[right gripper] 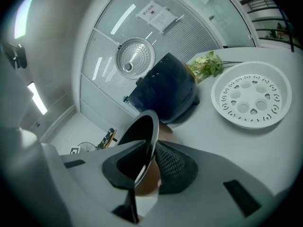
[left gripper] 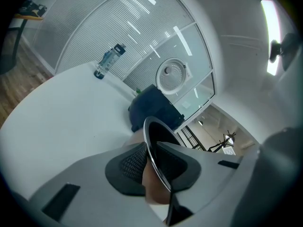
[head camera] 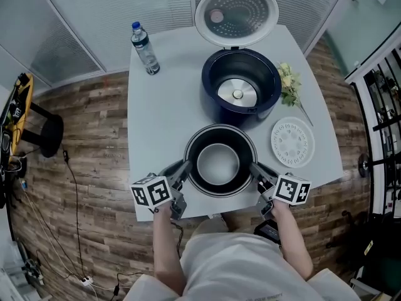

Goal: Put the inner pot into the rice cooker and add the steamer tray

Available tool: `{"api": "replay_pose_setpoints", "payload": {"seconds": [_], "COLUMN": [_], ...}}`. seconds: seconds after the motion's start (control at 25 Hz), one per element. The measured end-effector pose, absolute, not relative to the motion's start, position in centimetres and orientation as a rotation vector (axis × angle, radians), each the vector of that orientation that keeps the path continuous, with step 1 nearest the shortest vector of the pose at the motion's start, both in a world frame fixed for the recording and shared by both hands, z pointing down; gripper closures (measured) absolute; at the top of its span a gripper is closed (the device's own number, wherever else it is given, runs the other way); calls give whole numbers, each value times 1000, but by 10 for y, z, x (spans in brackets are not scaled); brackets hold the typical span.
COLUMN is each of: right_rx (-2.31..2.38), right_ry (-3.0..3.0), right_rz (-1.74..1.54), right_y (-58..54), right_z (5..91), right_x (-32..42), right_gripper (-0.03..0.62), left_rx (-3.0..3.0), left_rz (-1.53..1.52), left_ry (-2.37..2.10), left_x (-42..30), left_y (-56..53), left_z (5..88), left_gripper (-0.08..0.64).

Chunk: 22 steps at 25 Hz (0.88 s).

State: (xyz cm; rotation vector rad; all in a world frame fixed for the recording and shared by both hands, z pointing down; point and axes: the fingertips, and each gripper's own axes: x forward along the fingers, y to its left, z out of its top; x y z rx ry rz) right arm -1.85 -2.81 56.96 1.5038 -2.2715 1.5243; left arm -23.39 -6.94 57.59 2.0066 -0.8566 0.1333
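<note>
Left gripper and right gripper each pinch the rim of the inner pot, pads clamped on it (fingertips partly hidden under that rim). It sits on the white tabletop, just in front of the open rice cooker. A steamer tray lies front-right of the cooker, a water bottle to its left, with wood floor all round.

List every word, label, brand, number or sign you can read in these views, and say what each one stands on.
No text here can be read.
Paper notice on the glass wall: printed lines, too small to read.
Water bottle label: too small to read.
Marker cubes: black-and-white square patterns only, no words.
Rice cooker: no brand or number shows.
</note>
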Motion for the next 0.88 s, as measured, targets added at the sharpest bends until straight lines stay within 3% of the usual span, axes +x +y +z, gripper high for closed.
{"api": "replay_pose_setpoints", "payload": {"seconds": [0.88], "right_rx": [1426], "right_ry": [-2383], "right_rz": [1538], "right_y": [-30], "right_z": [546], "right_x": [-33], "right_gripper": [537], "left_rx": [1962], "left_rz": [14], "left_ry": [-936], "left_x": [-254], "left_y": [-58], "left_z": [553], "left_gripper": [517]}}
